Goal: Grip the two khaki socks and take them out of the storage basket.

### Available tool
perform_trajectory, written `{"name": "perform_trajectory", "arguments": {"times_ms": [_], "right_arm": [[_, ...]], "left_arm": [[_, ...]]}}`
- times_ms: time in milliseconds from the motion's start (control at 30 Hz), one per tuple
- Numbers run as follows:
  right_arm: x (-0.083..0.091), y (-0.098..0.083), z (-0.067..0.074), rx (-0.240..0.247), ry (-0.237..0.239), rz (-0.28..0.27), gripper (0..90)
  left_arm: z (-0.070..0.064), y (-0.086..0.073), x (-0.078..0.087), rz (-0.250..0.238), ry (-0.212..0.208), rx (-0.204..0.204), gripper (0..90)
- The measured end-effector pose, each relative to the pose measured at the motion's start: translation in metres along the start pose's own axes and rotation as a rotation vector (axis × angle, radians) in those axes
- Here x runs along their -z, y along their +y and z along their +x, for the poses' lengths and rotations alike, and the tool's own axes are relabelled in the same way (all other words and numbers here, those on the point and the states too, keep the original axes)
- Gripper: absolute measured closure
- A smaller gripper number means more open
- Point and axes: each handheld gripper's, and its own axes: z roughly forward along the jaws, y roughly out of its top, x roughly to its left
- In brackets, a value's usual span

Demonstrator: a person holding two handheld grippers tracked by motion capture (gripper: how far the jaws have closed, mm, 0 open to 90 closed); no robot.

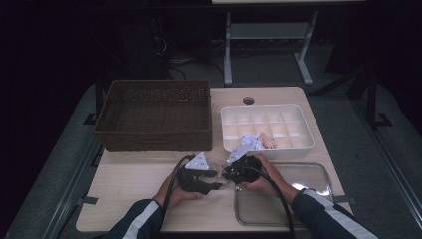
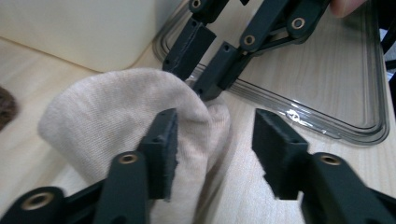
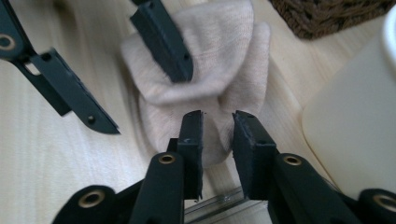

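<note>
A beige sock (image 2: 107, 112) lies bunched on the wooden table between my two grippers, and in the right gripper view the sock (image 3: 224, 42) is folded over itself. My right gripper (image 3: 217, 119) is shut on the sock's near edge, with fabric pinched between its jaws. From the left gripper view, the right gripper (image 2: 191, 81) bites the sock's far edge. My left gripper (image 2: 212, 126) is open: one jaw rests on the sock and the other stands apart over bare wood. In the high view both grippers, left (image 1: 215, 183) and right (image 1: 228, 173), meet nose to nose at the table's front middle.
A brown wicker basket (image 1: 154, 137) stands at the back left. A white divided box (image 1: 268, 149) holding a few small items sits at the back right. A clear flat tray (image 1: 328, 179) lies under the right hand, close to the sock.
</note>
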Motion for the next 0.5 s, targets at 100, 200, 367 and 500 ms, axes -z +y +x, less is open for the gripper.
{"name": "perform_trajectory", "arguments": {"times_ms": [100, 200, 367, 500], "right_arm": [[0.005, 0.001, 0.000, 0.016, -0.007, -0.021, 69.7], [0.011, 0.003, 0.001, 0.001, -0.009, -0.047, 68.8], [0.021, 0.009, 0.004, 0.016, -0.014, -0.094, 71.1], [0.027, 0.018, 0.008, 0.045, -0.014, -0.134, 74.8]], "left_arm": [[0.000, 0.000, 0.012, -0.033, 0.010, 0.020, 39.5], [-0.003, -0.001, 0.027, -0.059, 0.010, 0.011, 36.7], [0.005, -0.010, 0.046, -0.066, 0.141, 0.083, 36.8], [0.021, -0.021, 0.038, -0.052, 0.156, 0.193, 38.5]]}}
